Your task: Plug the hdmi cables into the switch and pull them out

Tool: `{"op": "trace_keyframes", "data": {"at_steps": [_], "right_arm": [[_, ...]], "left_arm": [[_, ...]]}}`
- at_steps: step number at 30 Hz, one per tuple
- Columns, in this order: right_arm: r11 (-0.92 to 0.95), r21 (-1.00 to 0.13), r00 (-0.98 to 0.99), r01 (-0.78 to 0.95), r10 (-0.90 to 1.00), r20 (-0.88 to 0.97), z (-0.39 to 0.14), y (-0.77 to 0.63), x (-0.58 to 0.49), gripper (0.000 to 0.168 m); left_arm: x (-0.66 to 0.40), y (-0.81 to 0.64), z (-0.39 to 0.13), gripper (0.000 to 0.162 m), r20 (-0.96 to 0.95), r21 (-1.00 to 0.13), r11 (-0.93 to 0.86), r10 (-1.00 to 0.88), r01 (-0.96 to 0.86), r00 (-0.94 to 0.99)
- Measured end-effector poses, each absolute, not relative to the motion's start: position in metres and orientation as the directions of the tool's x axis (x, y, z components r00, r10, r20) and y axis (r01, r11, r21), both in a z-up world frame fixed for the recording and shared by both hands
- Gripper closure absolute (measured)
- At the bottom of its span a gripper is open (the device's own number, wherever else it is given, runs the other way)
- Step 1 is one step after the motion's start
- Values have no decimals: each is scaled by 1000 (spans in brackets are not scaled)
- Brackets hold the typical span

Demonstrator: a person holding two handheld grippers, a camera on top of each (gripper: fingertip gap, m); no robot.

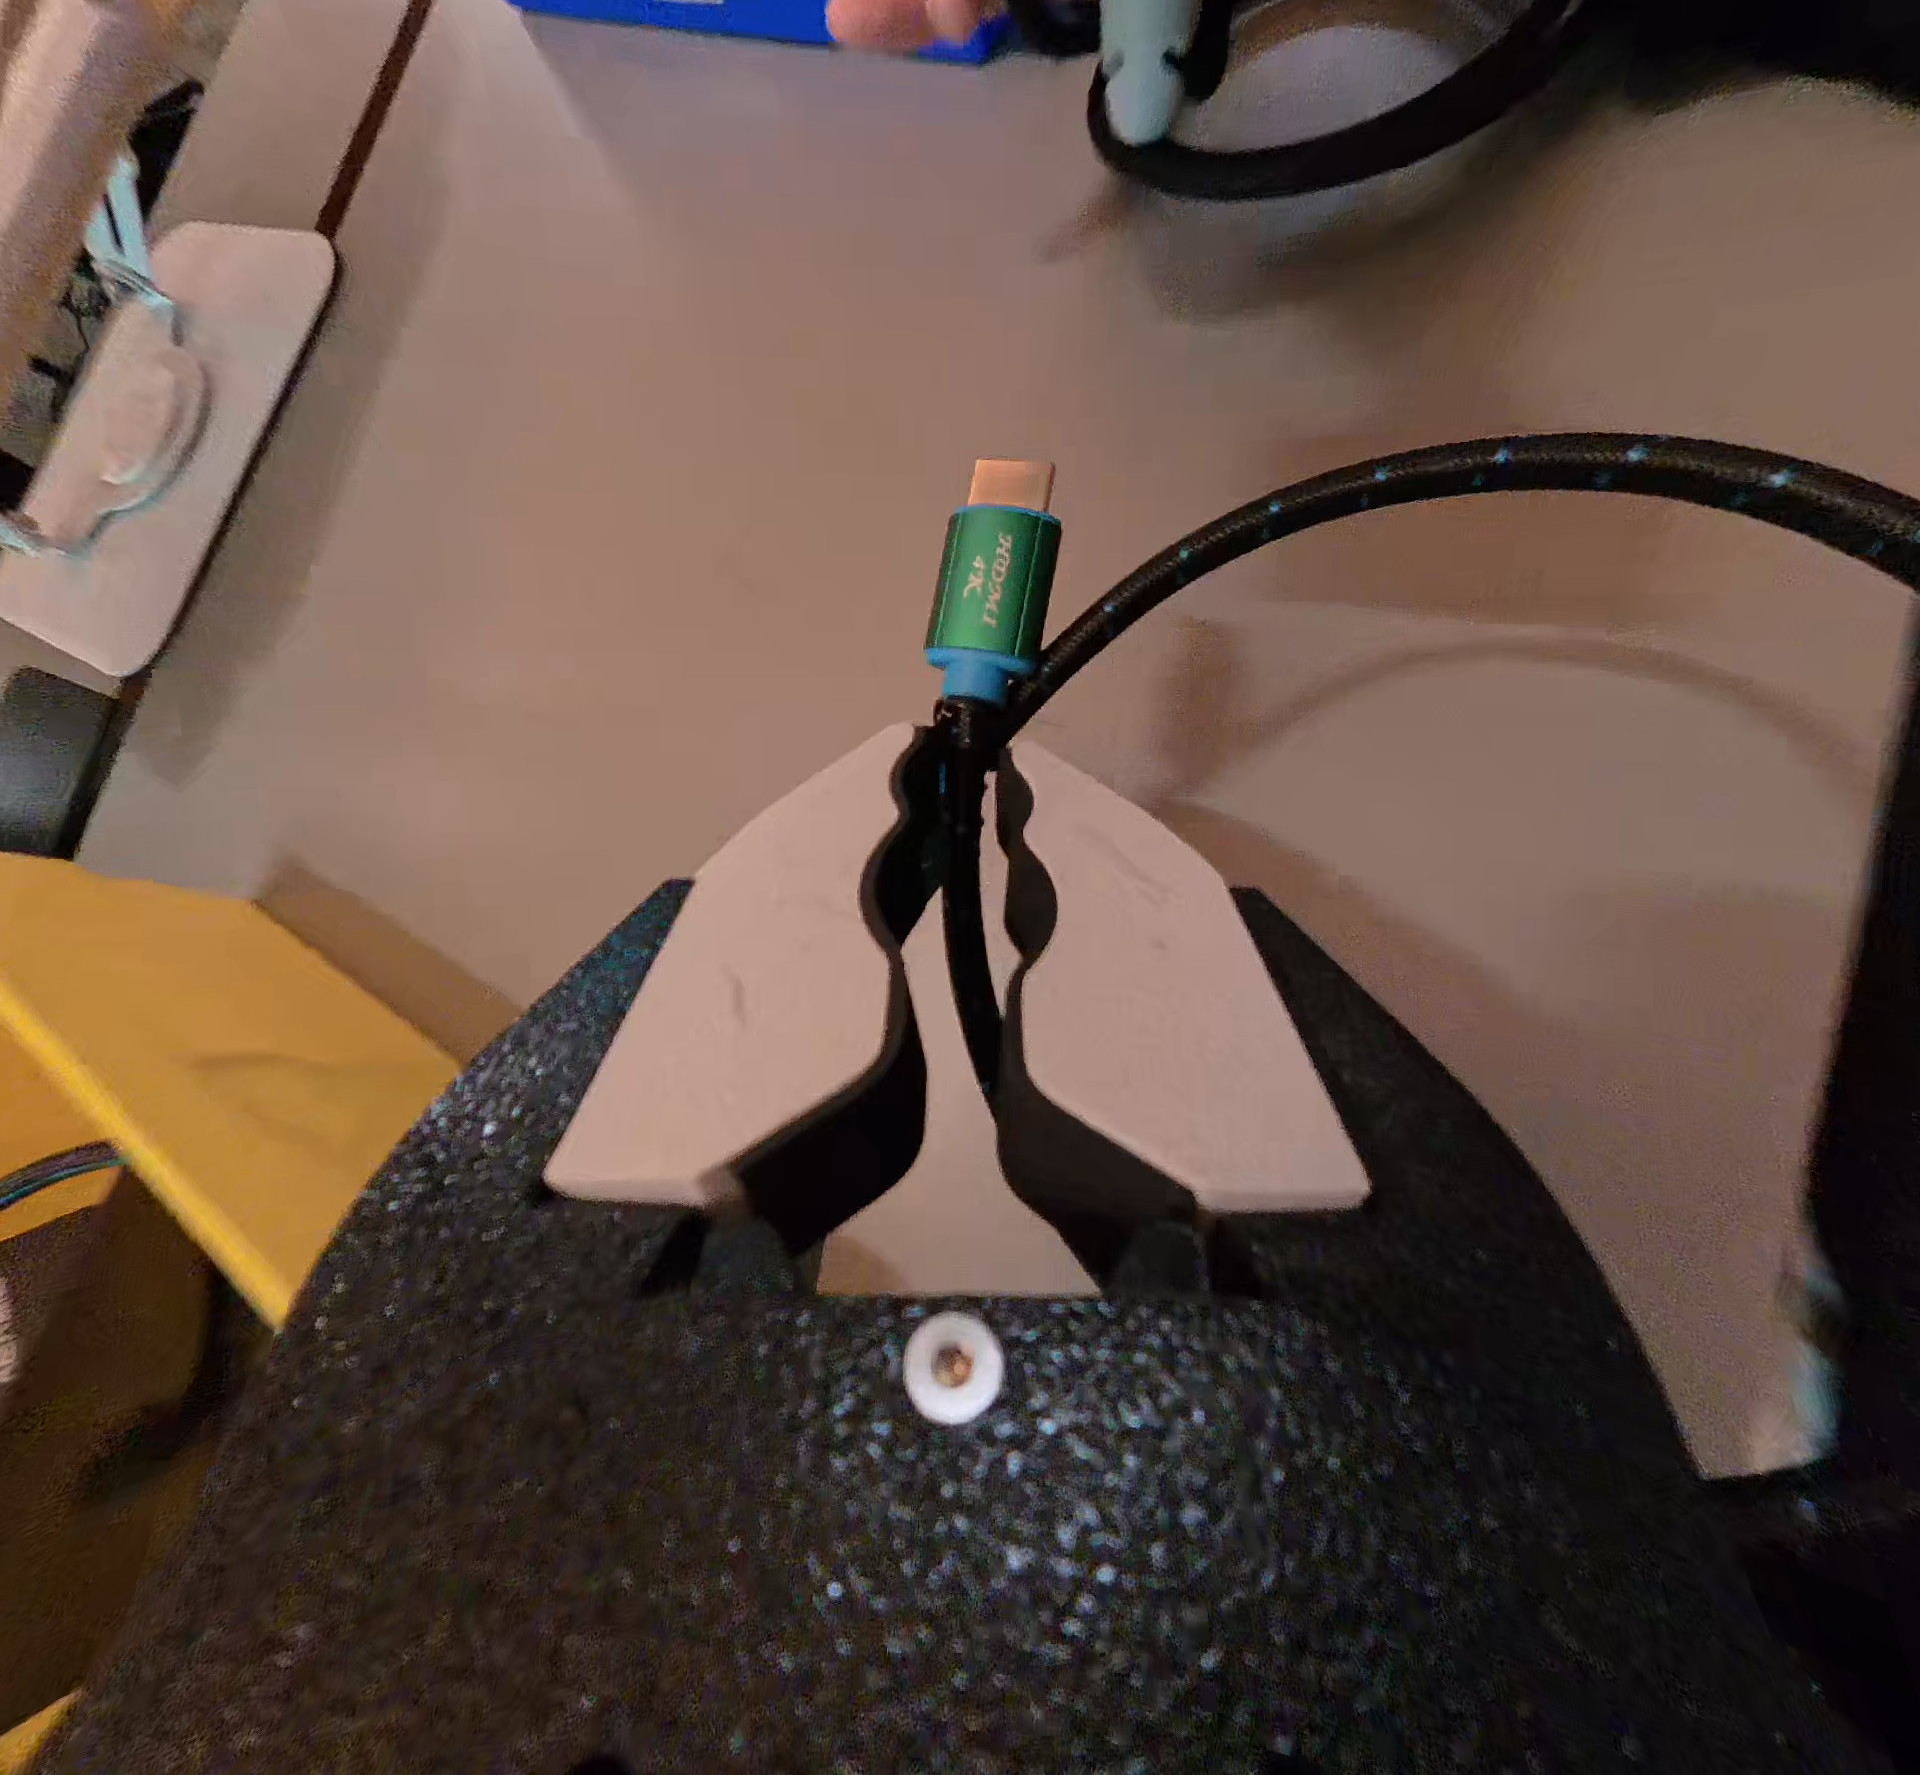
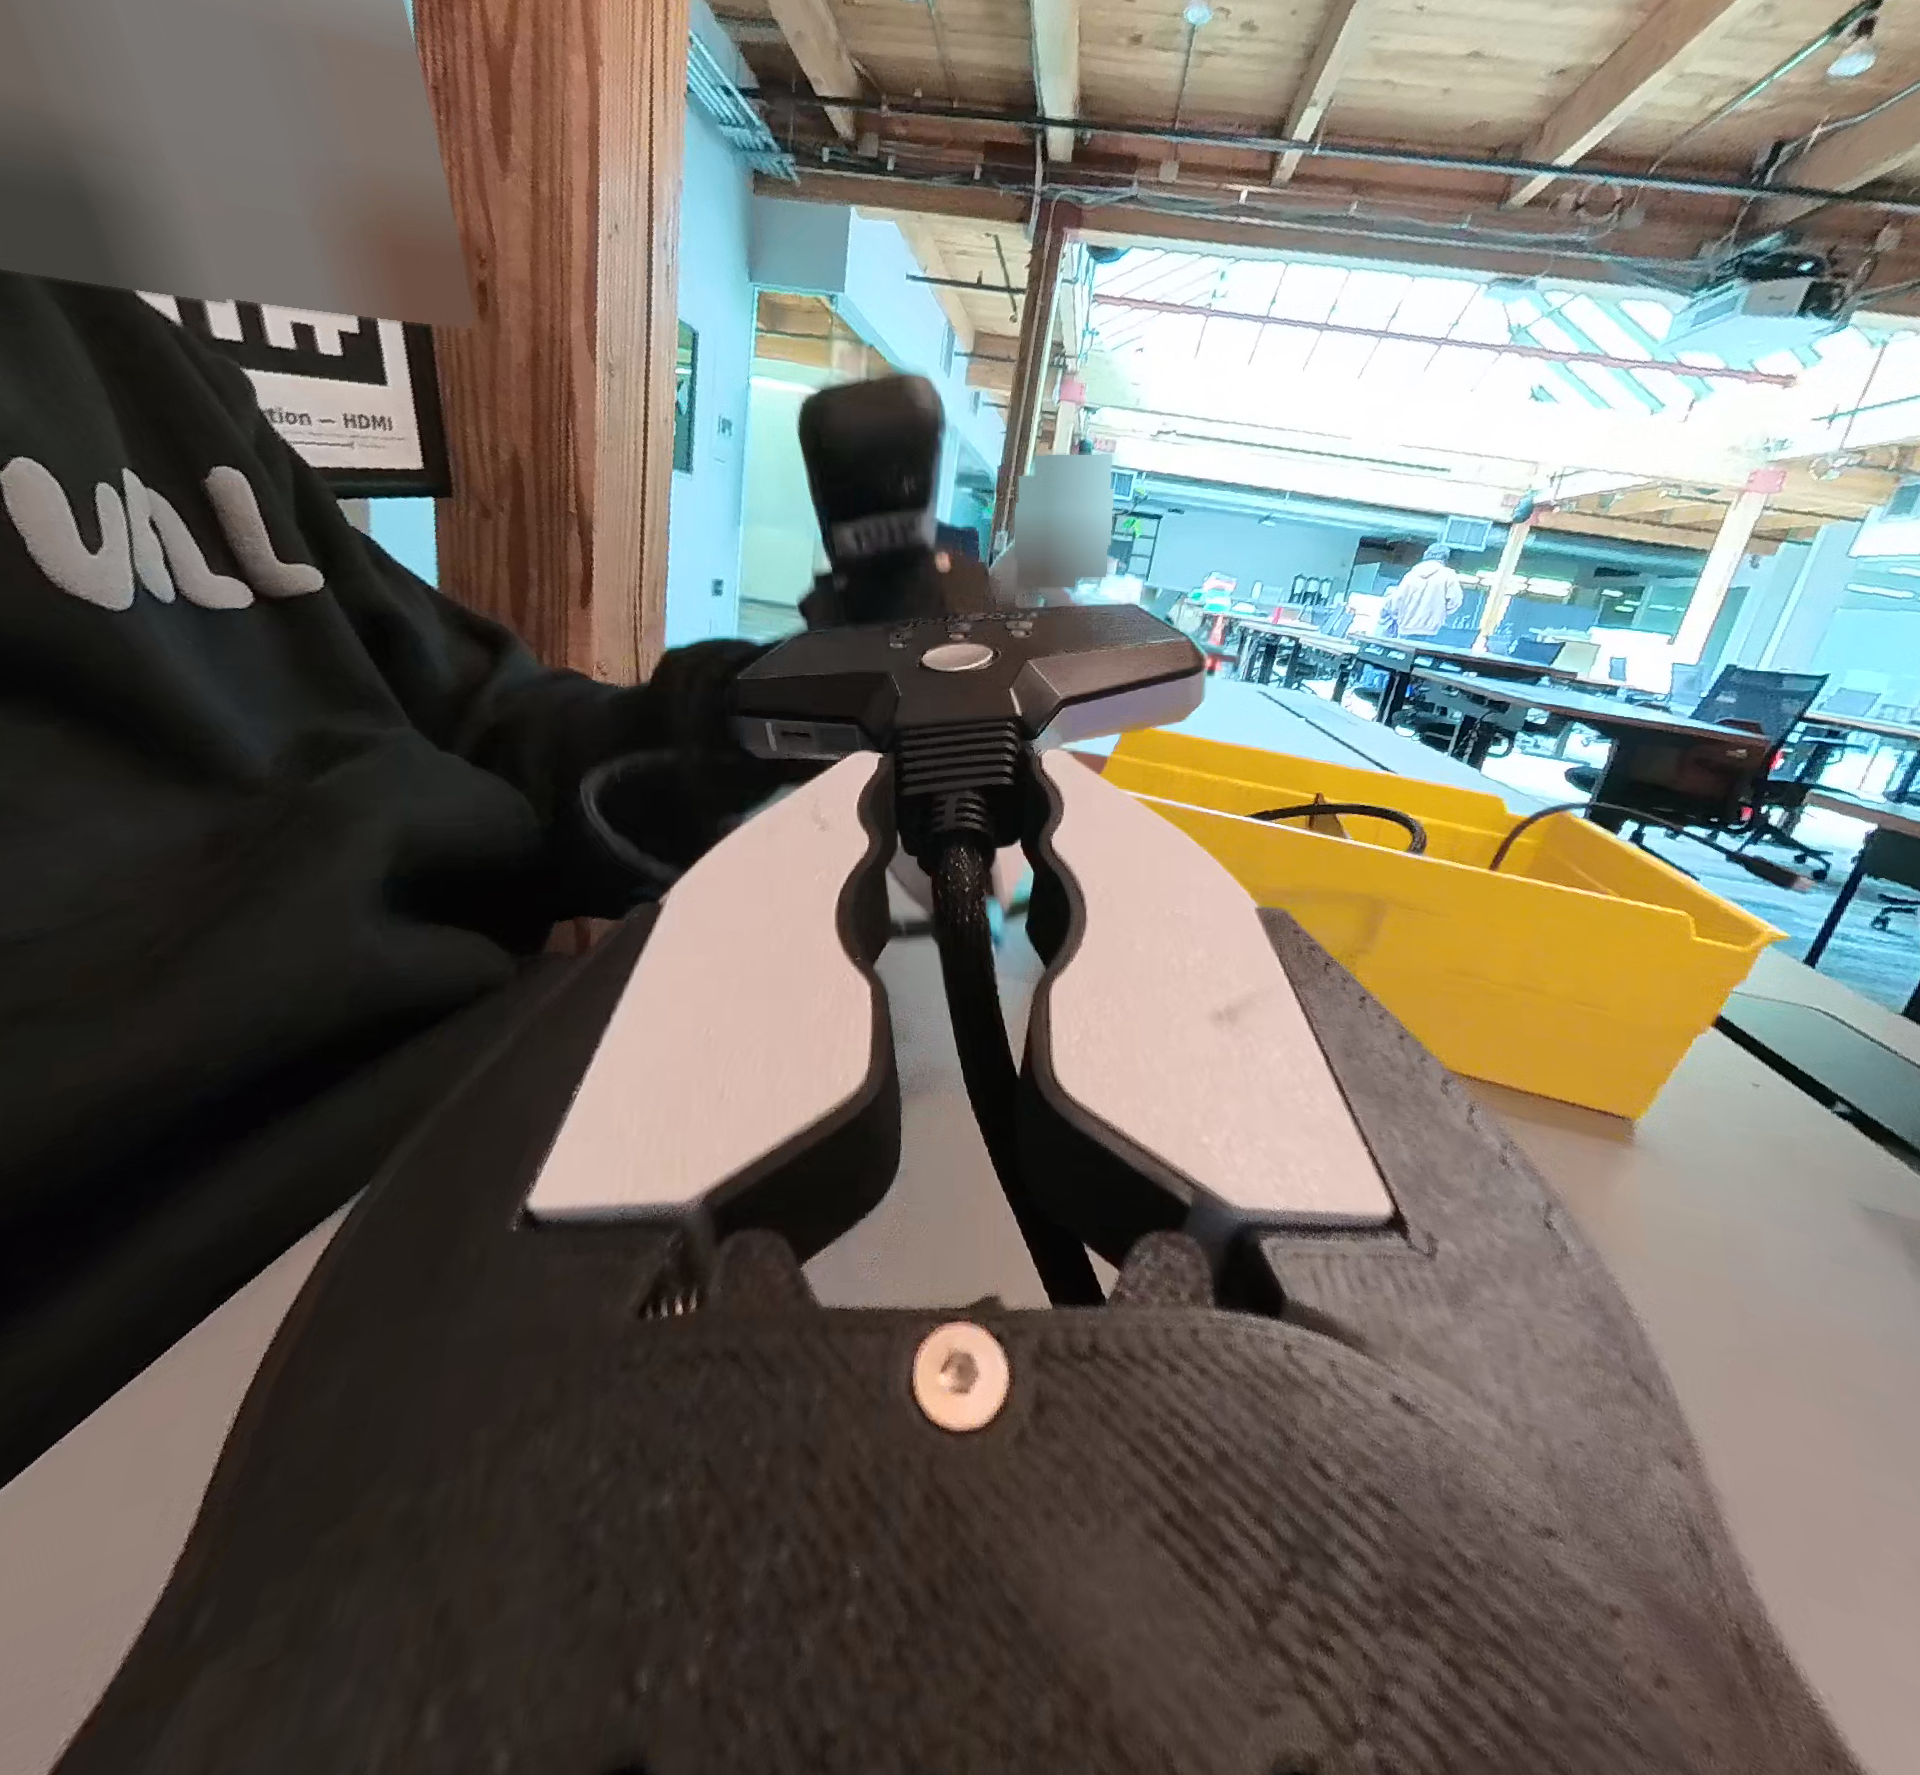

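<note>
With the left gripper (image 1: 961,738) pinching the HDMI cable (image 1: 971,904) behind its green plug (image 1: 992,587) and the right gripper (image 2: 956,790) clamped on the switch (image 2: 966,676) at its cable collar, no plug appeared inserted yet.

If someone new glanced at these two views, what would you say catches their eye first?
Probably the green HDMI plug, standing just past the left tool, which grips its black braided cable right behind the plug, above the grey table. In the right wrist view, the black switch sits held at the right tool tips, with a bright yellow bin beyond.
</note>
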State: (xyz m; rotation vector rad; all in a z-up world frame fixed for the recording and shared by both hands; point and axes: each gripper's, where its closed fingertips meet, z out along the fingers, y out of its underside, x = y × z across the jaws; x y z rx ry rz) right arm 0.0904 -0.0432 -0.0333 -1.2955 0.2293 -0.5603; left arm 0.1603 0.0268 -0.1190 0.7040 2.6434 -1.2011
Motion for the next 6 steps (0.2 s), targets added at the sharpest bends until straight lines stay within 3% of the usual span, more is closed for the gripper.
{"op": "trace_keyframes", "data": {"at_steps": [6], "right_arm": [[110, -971, 846, 211, -518, 125, -44, -36, 98, 145]], "left_arm": [[152, 58, -70, 152, -416, -649, 537, 342, 539, -842]]}}
